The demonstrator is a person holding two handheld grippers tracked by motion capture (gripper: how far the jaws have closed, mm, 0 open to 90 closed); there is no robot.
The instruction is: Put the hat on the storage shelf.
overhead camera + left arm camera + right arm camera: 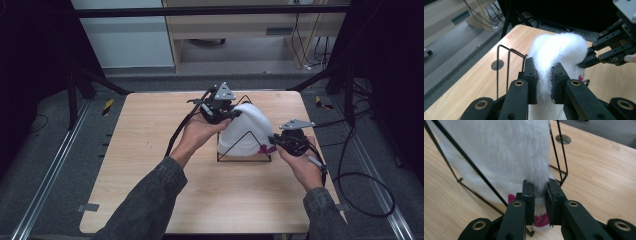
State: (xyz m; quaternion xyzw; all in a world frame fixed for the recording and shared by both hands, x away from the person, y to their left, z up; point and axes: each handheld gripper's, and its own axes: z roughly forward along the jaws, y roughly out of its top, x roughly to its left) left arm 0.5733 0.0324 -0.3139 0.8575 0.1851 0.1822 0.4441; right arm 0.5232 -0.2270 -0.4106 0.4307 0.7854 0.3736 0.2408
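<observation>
Two tongs, left tongs [544,82] and right tongs [539,200], each clamped on one white fluffy sock [246,127], one black wire rack [243,159], one table [150,165].

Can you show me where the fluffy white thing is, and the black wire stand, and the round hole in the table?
fluffy white thing [246,127]: high view, its upper fur.
black wire stand [243,159]: high view, front bottom wire.
round hole [563,139]: right gripper view, its middle.
</observation>
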